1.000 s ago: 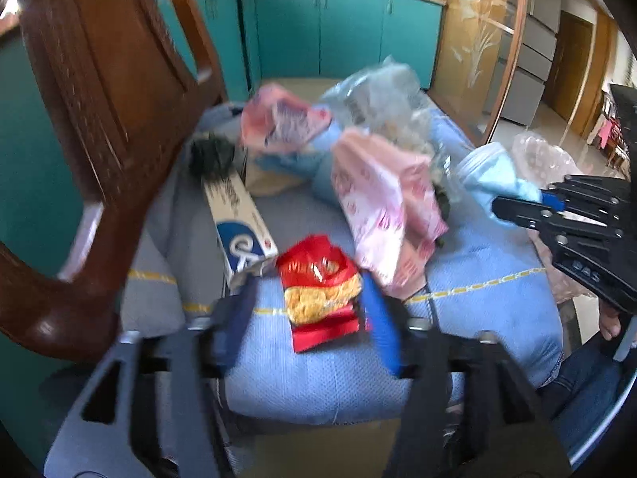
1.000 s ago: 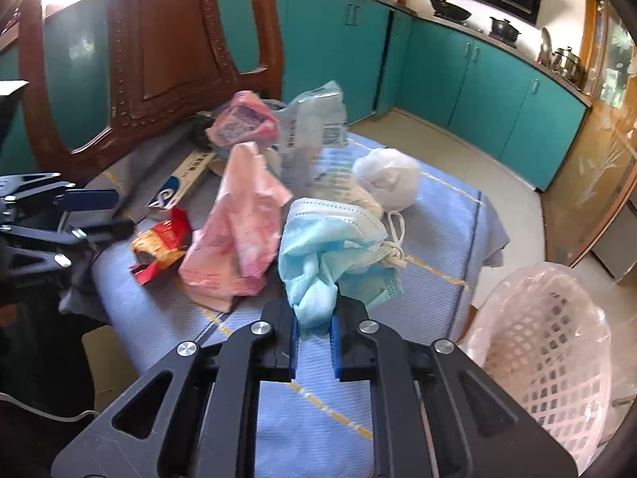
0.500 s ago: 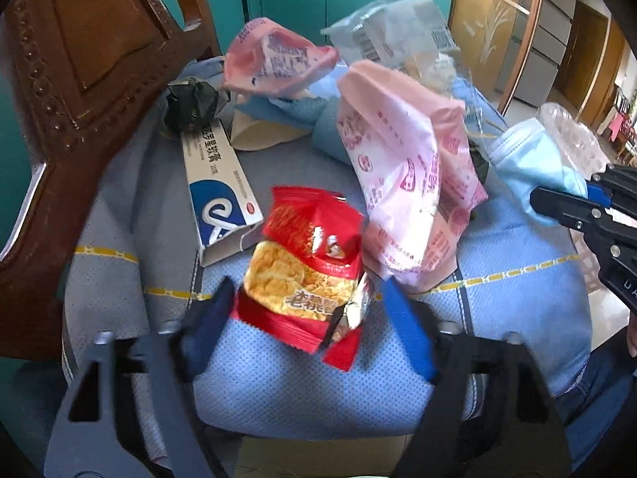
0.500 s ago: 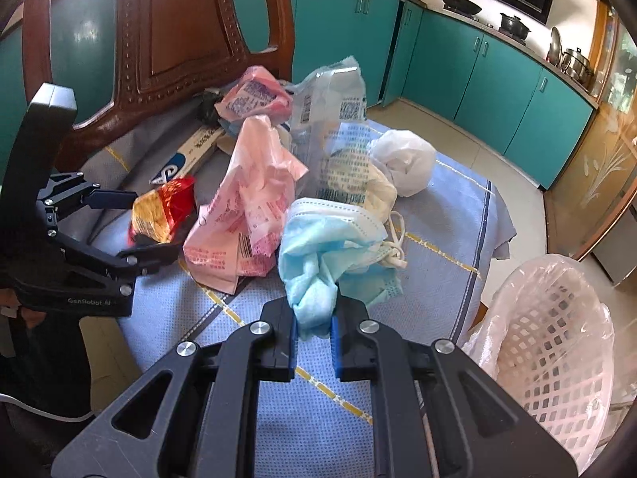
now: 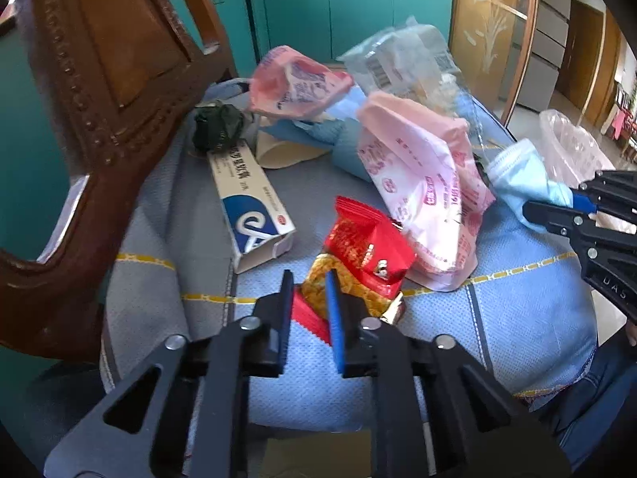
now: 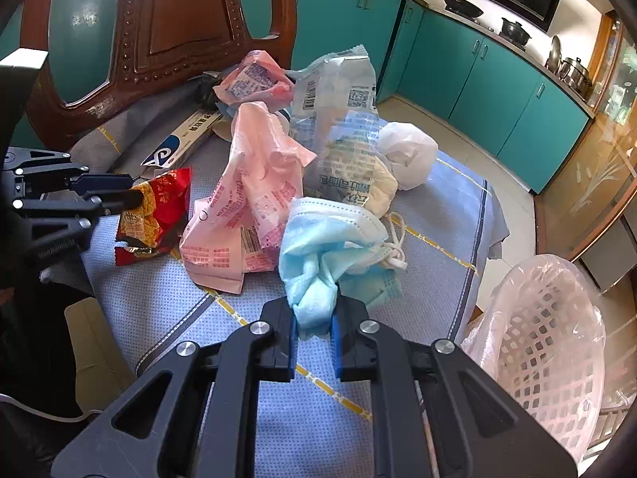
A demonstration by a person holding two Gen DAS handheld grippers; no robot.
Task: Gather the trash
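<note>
Trash lies on a blue cushion on a wooden chair. My left gripper is shut on a red and yellow snack wrapper, which also shows in the right wrist view. My right gripper is shut on a crumpled blue face mask; the mask also shows in the left wrist view. A pink plastic bag, a second pink bag, a clear printed bag, a white wad and a white and blue box lie on the cushion.
A pink mesh waste basket lined with a clear bag stands on the floor to the right of the chair. The carved wooden chair back rises behind the trash. Teal kitchen cabinets line the far wall.
My left gripper moved in onto the snack wrapper and closed on its near end. My right gripper kept its hold on the face mask and barely moved.
</note>
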